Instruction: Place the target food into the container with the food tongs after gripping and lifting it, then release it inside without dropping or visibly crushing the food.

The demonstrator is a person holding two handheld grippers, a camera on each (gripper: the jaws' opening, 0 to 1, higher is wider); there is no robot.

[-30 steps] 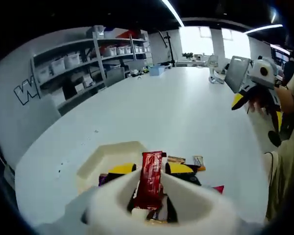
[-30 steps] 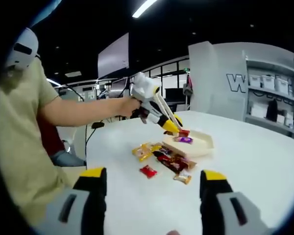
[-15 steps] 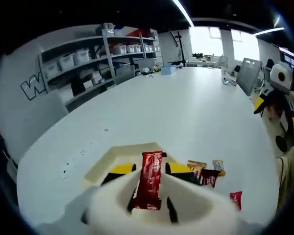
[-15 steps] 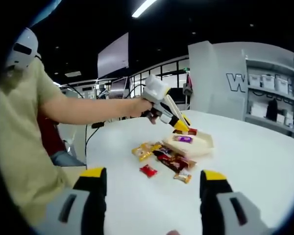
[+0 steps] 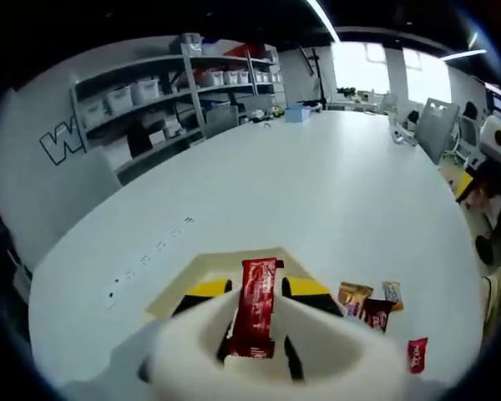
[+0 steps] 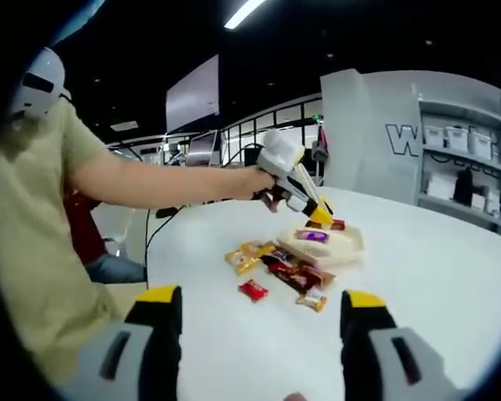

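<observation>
At the bottom centre of the left gripper view, the left gripper is clenched on a red wrapped snack bar, which stands upright between the yellow-tipped jaws. The bar's lower end is hidden behind the white jaw bodies, and its print is too blurred to be read. Just behind the tips, the cream container is partly covered, so its contents cannot be made out there. In the right gripper view a purple packet is seen lying inside the container, with the bar held above its far edge. At lower right of the left gripper view, loose wrapped snacks lie on the white table. The right gripper is seen released at the bottom of its own view, jaws wide apart with nothing between them. Shelves with bins are seen at upper left, far behind.
</observation>
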